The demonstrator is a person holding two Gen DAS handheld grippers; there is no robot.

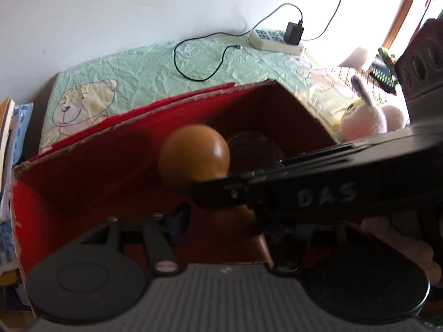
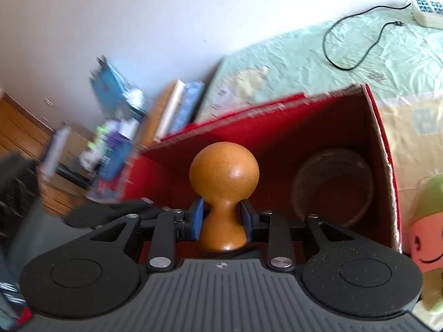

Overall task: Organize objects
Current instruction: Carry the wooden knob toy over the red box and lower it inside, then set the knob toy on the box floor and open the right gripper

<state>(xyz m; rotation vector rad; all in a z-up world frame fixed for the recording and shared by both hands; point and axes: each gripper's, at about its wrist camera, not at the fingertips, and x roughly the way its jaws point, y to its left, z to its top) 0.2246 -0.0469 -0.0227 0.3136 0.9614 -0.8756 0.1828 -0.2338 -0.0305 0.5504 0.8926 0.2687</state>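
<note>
A wooden knob-shaped piece (image 2: 224, 177) with a round head and a narrow neck is held at the neck by my right gripper (image 2: 221, 215), whose blue pads (image 2: 197, 218) press on both sides. It hangs over the open red cardboard box (image 2: 277, 135). In the left wrist view the same wooden piece (image 1: 193, 152) shows above the box (image 1: 83, 171), and the black body of the right gripper (image 1: 318, 191) crosses in front. My left gripper (image 1: 229, 218) stands open around the piece's lower end. Its left pad (image 1: 180, 215) is clear of the wood; its right finger is hidden.
A dark round jar (image 2: 332, 188) lies inside the box at its right end. The box rests on a green bear-print bedspread (image 1: 83, 102). A pink plush toy (image 1: 365, 121), a green and orange plush (image 2: 426, 221), a power strip (image 1: 274, 41) with cable, and books (image 2: 177, 110) surround it.
</note>
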